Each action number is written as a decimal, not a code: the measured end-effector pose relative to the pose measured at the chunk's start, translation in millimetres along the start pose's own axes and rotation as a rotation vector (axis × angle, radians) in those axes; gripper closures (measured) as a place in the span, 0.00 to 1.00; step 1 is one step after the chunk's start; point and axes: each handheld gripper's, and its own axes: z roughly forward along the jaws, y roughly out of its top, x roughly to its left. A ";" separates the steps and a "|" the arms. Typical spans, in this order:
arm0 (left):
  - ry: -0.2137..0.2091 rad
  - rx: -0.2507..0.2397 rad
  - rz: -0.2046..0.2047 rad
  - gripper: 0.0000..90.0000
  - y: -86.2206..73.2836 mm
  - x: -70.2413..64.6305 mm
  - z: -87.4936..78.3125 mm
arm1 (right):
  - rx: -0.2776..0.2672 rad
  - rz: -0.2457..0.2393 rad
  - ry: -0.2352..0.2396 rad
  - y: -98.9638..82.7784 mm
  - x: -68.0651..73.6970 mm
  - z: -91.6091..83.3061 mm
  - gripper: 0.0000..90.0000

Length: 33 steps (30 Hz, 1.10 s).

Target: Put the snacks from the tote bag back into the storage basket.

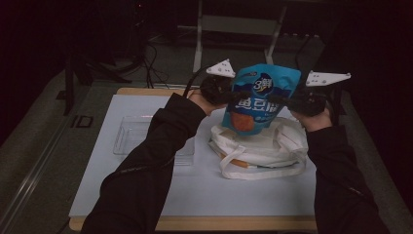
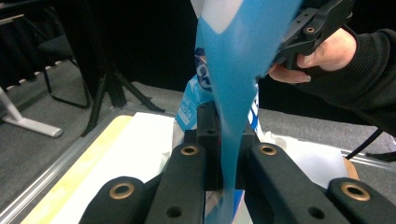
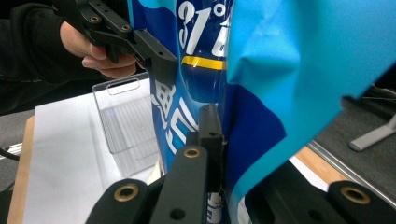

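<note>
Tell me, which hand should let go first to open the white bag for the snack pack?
Probably the right. Both grippers, left and right, pinch the snack pack above the white bag, but the right hand hangs nearer the bag's handles.

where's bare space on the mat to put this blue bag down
Free: the white mat's near strip between the sleeves, and its left margin beside the clear tray. Crowded: the centre-right, where the white tote bag lies under the blue snack bag.
</note>
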 end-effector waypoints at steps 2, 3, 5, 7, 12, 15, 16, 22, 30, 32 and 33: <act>0.002 0.002 -0.002 0.98 -1.4 1.4 -5.9 | 0.000 -0.001 0.005 1.3 0.7 2.4 0.98; 0.004 0.004 -0.001 0.98 -2.1 1.9 -8.7 | -0.001 -0.002 0.009 2.5 1.5 5.1 0.98; 0.007 0.000 -0.009 0.98 -3.8 3.3 -14.1 | 0.001 -0.008 0.019 6.4 3.8 12.9 0.98; 0.013 0.001 -0.009 0.98 -5.2 4.3 -19.5 | 0.002 -0.010 0.021 7.7 4.6 15.6 0.98; 0.019 0.007 -0.007 0.98 -8.7 8.0 -36.5 | 0.007 -0.019 0.047 16.5 8.8 30.4 0.99; 0.024 0.010 -0.006 0.98 -11.0 9.9 -46.0 | 0.007 -0.021 0.058 20.4 10.9 36.9 0.99; 0.026 0.010 -0.005 0.98 -11.8 10.6 -49.3 | 0.009 -0.024 0.062 22.2 12.1 40.6 0.99; 0.040 0.015 -0.011 0.98 -17.2 13.6 -66.8 | 0.009 -0.033 0.085 29.5 17.4 57.1 0.99; 0.044 0.016 -0.002 0.99 -24.9 17.0 -87.8 | 0.012 -0.047 0.109 37.9 25.6 75.4 0.99; 0.046 0.014 -0.001 0.99 -27.5 18.0 -93.7 | 0.016 -0.049 0.115 40.1 27.7 80.0 0.99; 0.048 0.013 -0.004 0.99 -28.8 18.4 -96.3 | 0.016 -0.051 0.119 41.5 29.1 83.1 0.99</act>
